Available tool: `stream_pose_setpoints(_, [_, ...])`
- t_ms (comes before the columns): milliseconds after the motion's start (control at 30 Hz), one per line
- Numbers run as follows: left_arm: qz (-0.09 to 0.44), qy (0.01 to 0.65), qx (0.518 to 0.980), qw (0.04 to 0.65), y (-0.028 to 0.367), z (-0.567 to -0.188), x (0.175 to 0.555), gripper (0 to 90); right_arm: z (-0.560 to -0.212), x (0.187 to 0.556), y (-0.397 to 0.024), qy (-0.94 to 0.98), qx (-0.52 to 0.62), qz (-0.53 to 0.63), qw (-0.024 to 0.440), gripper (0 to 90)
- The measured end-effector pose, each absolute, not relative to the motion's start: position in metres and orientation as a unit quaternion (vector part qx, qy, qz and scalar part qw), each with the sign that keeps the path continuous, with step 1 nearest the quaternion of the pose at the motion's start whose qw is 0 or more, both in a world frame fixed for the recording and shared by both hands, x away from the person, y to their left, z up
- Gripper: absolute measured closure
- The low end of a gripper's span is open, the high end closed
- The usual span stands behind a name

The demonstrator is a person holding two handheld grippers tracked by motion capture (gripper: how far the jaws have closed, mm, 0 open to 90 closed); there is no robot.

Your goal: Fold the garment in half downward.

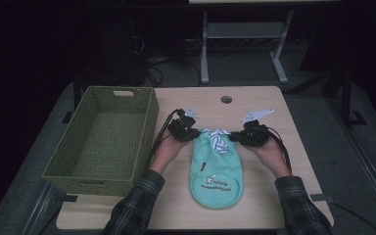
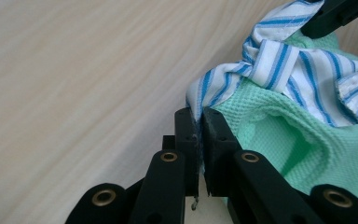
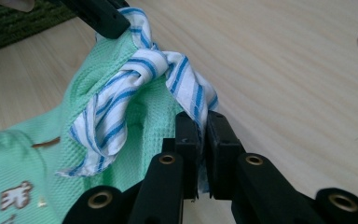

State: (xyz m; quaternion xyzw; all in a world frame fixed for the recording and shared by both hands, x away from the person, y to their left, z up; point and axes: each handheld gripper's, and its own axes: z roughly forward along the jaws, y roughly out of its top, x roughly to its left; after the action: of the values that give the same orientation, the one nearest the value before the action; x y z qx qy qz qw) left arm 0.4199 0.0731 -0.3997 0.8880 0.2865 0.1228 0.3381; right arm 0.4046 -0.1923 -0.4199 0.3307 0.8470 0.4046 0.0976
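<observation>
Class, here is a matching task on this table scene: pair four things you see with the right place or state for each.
1 wicker basket
2 mint green garment
3 left gripper
4 round hole

a near the table's far edge
b shut on the striped collar
c on the table's left side
d lying between the two hands

Pairs: 1-c, 2-d, 3-b, 4-a

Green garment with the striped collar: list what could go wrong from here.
1. Each claw, left and right, pinches only a thin edge of the striped collar; it may slip out.
2. The green garment hangs loose and could drag on the table or snag the basket rim.
</observation>
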Motion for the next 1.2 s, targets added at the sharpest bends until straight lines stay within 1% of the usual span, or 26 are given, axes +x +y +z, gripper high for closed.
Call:
stream_pose_setpoints(67, [0.136, 0.281, 0.887, 0.342, 0.073, -0.392, 0.417, 85.6, -0.409, 0.402, -0.192, 0.847, 0.321, 0.408, 0.112, 84.5])
stream_pose_setpoints(100, [0.141, 0.277, 0.887, 0.343, 0.074, -0.389, 0.416, 85.6, -0.409, 0.402, -0.192, 0.847, 0.321, 0.408, 0.112, 84.5])
stream_pose_setpoints(133, [0.144, 0.276, 0.884, 0.348, 0.073, -0.386, 0.414, 85.6, -0.401, 0.398, -0.192, 0.846, 0.316, 0.411, 0.124, 84.4])
stream_pose_setpoints(400, [0.16, 0.263, 0.88, 0.362, 0.074, -0.367, 0.407, 85.6, -0.384, 0.391, -0.195, 0.841, 0.303, 0.424, 0.146, 84.3])
stream_pose_setpoints(567, [0.185, 0.25, 0.874, 0.373, 0.073, -0.357, 0.398, 85.5, -0.376, 0.385, -0.198, 0.832, 0.297, 0.439, 0.166, 84.3])
stream_pose_setpoints(667, [0.19, 0.244, 0.876, 0.37, 0.07, -0.366, 0.395, 85.5, -0.384, 0.38, -0.196, 0.832, 0.295, 0.432, 0.182, 84.3])
stream_pose_setpoints(767, [0.183, 0.243, 0.881, 0.363, 0.069, -0.377, 0.393, 85.5, -0.401, 0.377, -0.195, 0.837, 0.298, 0.421, 0.182, 84.2])
stream_pose_setpoints(867, [0.176, 0.244, 0.882, 0.364, 0.07, -0.384, 0.392, 85.5, -0.41, 0.375, -0.195, 0.836, 0.303, 0.421, 0.177, 84.2])
stream_pose_setpoints(1033, [0.186, 0.235, 0.878, 0.374, 0.07, -0.386, 0.388, 85.4, -0.411, 0.371, -0.195, 0.838, 0.298, 0.416, 0.188, 84.0])
stream_pose_setpoints(1133, [0.199, 0.233, 0.872, 0.382, 0.07, -0.378, 0.389, 85.4, -0.405, 0.373, -0.196, 0.833, 0.298, 0.421, 0.2, 84.0])
stream_pose_setpoints(1167, [0.205, 0.232, 0.869, 0.386, 0.07, -0.374, 0.389, 85.4, -0.397, 0.374, -0.195, 0.828, 0.296, 0.426, 0.215, 83.7])
stream_pose_setpoints(1200, [0.21, 0.232, 0.866, 0.39, 0.071, -0.37, 0.389, 85.4, -0.397, 0.374, -0.195, 0.828, 0.296, 0.426, 0.215, 83.7])
